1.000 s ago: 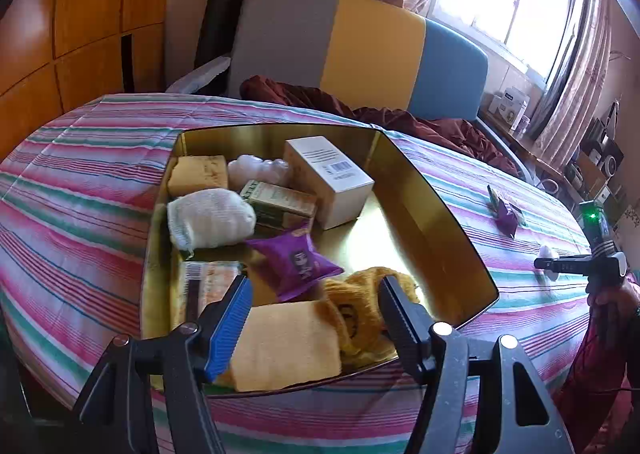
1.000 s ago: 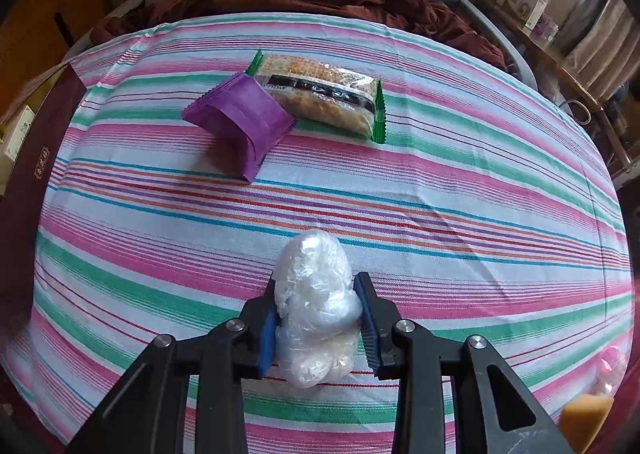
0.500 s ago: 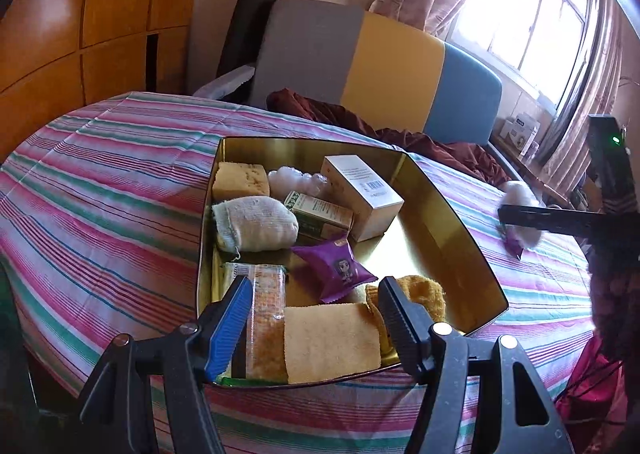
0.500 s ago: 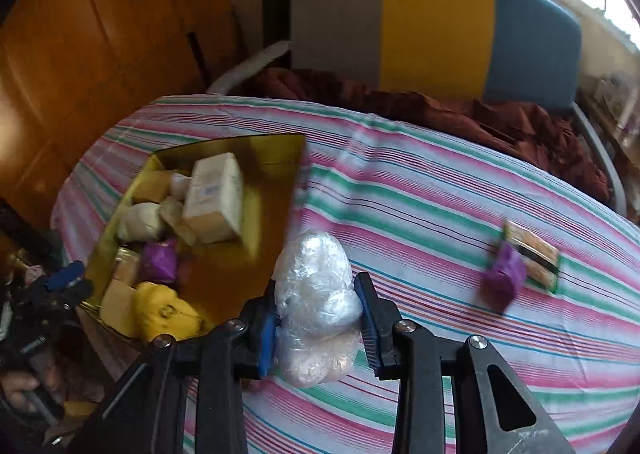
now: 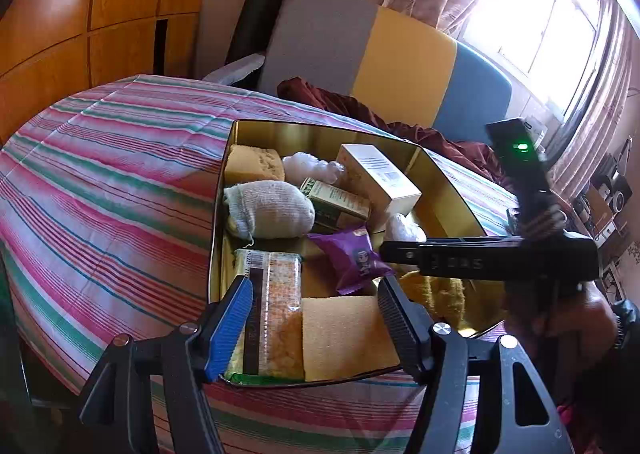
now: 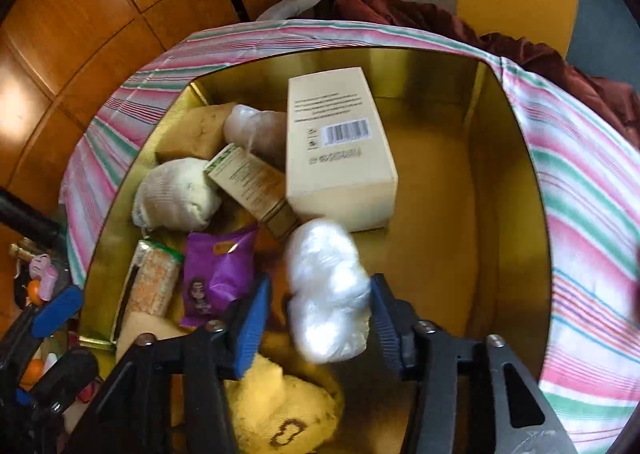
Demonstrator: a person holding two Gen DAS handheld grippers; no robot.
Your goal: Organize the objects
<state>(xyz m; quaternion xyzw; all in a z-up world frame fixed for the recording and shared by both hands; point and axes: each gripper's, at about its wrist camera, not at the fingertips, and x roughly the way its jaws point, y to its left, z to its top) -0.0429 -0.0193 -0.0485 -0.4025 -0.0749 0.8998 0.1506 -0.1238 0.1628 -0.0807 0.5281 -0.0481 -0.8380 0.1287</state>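
Note:
A gold tin box (image 5: 448, 190) (image 6: 504, 182) sits on the striped cloth and holds several items. My right gripper (image 6: 320, 308) hangs over the box with its jaws spread wide. A clear plastic-wrapped white bundle (image 6: 326, 290) (image 5: 404, 228) lies between them, touching the right finger and apart from the left, blurred. My left gripper (image 5: 316, 318) is open and empty at the box's near edge, above a cracker pack (image 5: 272, 318) and a tan sponge (image 5: 344, 334). The right gripper (image 5: 384, 248) shows from the side in the left wrist view.
In the box: a white carton (image 6: 336, 146), a green-topped small box (image 6: 252, 186), a white sock ball (image 6: 176, 194), a purple snack packet (image 6: 218, 274), a yellow cloth (image 6: 276, 406). A sofa (image 5: 400, 54) stands behind the table. The box floor at right (image 6: 432, 214) is bare.
My right gripper carried the wrapped bundle from the cloth to over the box and opened its jaws. The left gripper drew back a little and stayed open.

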